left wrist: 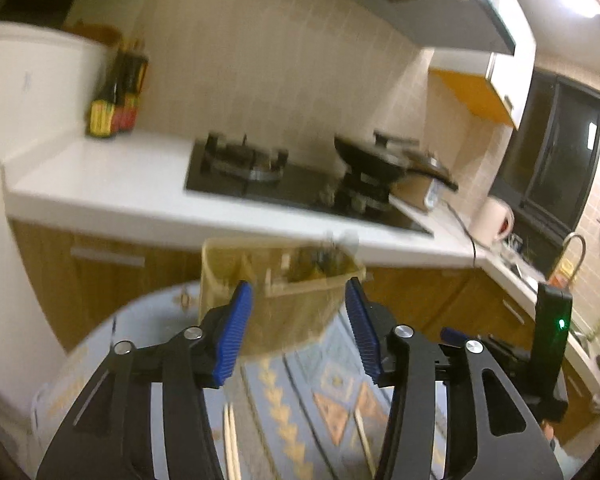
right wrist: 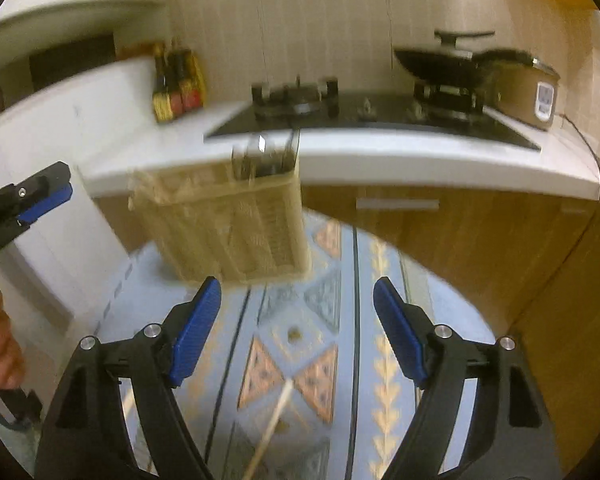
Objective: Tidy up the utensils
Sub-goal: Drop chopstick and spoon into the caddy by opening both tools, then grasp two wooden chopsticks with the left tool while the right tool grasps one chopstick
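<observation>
Beige utensil holder [left wrist: 292, 304] on table; three chopsticks [left wrist: 231, 440] visible; left tongs [left wrist: 298, 332], right tongs [right wrist: 298, 332] released.

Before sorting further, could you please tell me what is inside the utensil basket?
Dark utensil handles stand in one end compartment of the basket. Blur and the walls hide anything lower down or in the other compartments.
</observation>
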Tool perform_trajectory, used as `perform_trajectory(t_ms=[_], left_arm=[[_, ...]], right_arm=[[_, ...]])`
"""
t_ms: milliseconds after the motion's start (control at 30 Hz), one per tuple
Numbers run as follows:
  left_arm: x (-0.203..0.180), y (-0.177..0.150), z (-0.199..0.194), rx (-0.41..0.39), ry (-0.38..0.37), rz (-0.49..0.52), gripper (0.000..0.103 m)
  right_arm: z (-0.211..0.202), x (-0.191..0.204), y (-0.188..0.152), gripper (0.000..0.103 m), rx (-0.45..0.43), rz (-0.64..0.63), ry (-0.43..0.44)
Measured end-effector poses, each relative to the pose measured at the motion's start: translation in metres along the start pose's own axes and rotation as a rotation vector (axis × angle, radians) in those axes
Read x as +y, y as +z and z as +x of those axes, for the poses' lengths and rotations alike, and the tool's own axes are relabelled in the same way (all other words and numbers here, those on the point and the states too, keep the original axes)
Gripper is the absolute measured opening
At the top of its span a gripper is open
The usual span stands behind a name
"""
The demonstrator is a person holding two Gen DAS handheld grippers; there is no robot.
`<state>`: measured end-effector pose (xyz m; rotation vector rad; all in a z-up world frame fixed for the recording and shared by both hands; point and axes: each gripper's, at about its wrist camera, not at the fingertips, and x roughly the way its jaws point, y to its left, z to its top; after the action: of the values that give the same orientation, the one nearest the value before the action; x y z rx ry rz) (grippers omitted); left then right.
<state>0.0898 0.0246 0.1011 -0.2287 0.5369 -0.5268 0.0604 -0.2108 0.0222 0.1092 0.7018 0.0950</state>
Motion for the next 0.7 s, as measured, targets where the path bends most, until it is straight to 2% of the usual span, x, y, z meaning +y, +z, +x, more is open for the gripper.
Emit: perform_trajectory(t_ms=[200,300,400,533,567,633,700], left_arm=[[0.017,-0.033,0.002,0.171,0.04,-0.004,0.047],[0.035,-0.052,0.008,0.273,0.057,-0.052,0.047],[0.05,-0.072,0.021,0.381,0.055,-0.085,0.047],[0.054,-0.091,0.04,0.508,0.049,-0.068,0.045],[0.053,-0.095,0.044,0.529,0.051,-0.056,0.045],[0.052,-0.101,0.048,0.551,0.054,-0.043,0.045],[0.049,-0.105,0.052,0.567,0.044,-0.033,0.045]], right_arm=[[0.013,0.015,-0.03,0.075,0.218,0.009,0.022],[0.029,0.018,-0.045,0.075,0.329,0.021,0.031],[0.039,0.017,-0.056,0.075,0.414,0.063,0.057],[0.052,0.016,-0.065,0.075,0.5,0.113,0.094],[0.057,0.015,-0.07,0.074,0.547,0.134,0.124],[0.066,0.014,-0.073,0.065,0.604,0.16,0.149],[0.072,0.014,-0.077,0.054,0.647,0.167,0.13]])
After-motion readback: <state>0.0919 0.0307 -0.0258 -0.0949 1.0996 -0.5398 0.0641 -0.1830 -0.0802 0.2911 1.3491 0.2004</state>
